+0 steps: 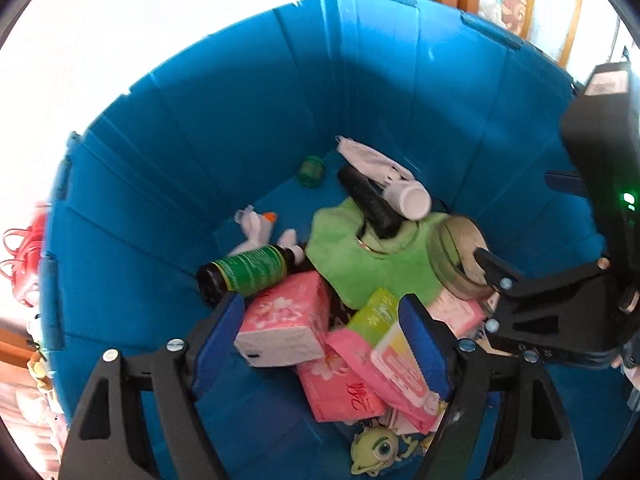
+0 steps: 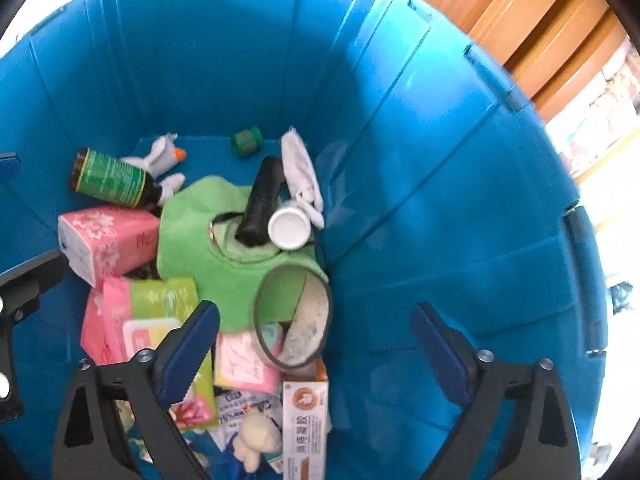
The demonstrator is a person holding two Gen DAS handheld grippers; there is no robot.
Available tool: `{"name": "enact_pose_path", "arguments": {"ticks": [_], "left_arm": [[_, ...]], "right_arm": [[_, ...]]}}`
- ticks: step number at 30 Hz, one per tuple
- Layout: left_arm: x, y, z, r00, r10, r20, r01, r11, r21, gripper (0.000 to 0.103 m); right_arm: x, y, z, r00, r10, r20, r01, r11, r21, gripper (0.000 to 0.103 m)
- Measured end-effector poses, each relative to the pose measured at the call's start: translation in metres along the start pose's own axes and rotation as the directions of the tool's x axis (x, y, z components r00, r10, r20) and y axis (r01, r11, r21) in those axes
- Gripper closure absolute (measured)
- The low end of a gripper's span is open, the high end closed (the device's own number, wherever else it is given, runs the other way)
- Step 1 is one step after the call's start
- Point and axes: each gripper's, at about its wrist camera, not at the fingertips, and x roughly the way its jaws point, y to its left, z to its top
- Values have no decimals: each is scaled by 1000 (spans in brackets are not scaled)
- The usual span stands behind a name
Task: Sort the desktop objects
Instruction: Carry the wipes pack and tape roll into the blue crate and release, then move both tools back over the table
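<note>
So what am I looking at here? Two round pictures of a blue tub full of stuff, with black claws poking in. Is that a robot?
There is no robot arm. A person holds a two-finger gripper in each hand, and each gripper carries a wide-angle camera looking along its fingers, which makes the pictures round.

One picture comes from the left gripper, the other from the right gripper. Both point down into the same blue bin.

In the bin lie a green cloth, a dark bottle with a green label, pink tissue packs, a roll of tape, a white bottle and a small green toy.

The right gripper's jaws stand wide open with nothing between them. The left gripper's jaws are also open, with the pink packs lying between them but not squeezed. Neither gripper holds anything.
</note>
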Motion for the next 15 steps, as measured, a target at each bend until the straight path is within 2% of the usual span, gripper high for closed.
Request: {"name": "enact_pose_path", "arguments": {"ticks": [3, 6, 8, 12, 15], "left_arm": [[-24, 11, 2, 994, 35, 104, -29, 998, -53, 24], [-57, 27, -1, 986, -29, 162, 46, 994, -103, 24], [-85, 35, -8, 975, -43, 216, 68, 991, -111, 24], [-137, 43, -35, 945, -33, 326, 62, 995, -81, 24], [-173, 54, -68, 910, 2, 415, 48, 993, -108, 23]], "right_arm": [[-14, -1, 3, 999, 5, 45, -6, 1000, 12, 1], [-41, -2, 2, 994, 20, 109, -23, 999, 29, 1], [-62, 2, -2, 987, 36, 159, -42, 998, 40, 0], [-104, 15, -16, 967, 74, 245, -86, 995, 40, 0], [-141, 30, -35, 940, 107, 323, -122, 992, 26, 0]]}}
